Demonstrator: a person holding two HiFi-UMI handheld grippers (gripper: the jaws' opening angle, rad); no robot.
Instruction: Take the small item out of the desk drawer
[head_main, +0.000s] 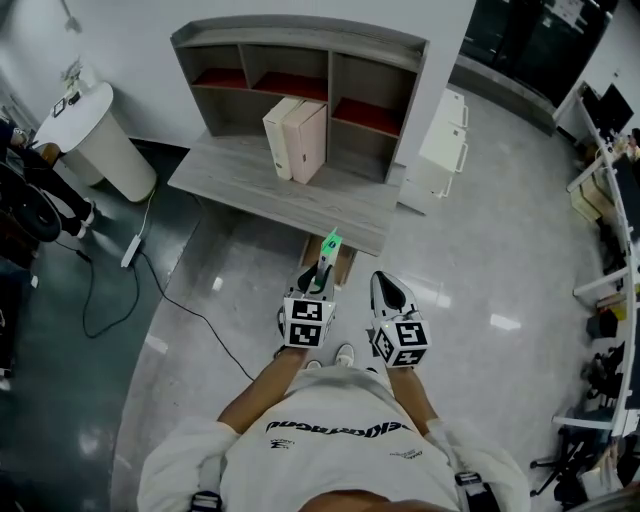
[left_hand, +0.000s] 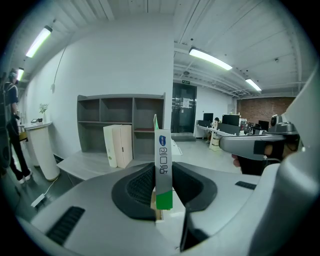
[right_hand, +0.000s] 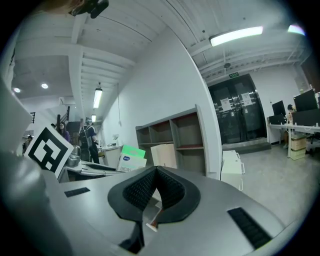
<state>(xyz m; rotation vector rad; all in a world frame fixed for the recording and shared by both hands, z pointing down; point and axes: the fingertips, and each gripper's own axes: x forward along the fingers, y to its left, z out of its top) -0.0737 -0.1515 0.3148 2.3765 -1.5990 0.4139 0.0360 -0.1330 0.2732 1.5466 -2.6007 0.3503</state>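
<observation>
The left gripper (left_hand: 162, 187) is clamped on a small box (left_hand: 163, 165), narrow, white with a green band. Its ribbed pads press on the box's two broad faces low down, so most of the box stands clear above the jaws at the middle of the left gripper view. The box's long axis runs along the jaws and points away from the person. In the head view it shows as a green tip just below the front edge of the desk (head_main: 270, 180), centre frame.

The right gripper (right_hand: 156, 192) has its jaws together with nothing between them. It hangs just right of the left one in the head view, level with it and no nearer the desk.

A brown shape under the desk edge, just beyond the box's tip, is probably the open drawer (head_main: 343, 265), though this angle does not make that sure. The box looks lifted out of it, so the taking-out seems done. Any set-down would lie up the frame on the bare desk top, in front of the two pale file boxes (head_main: 297, 138), and the left gripper is the one to reach it
</observation>
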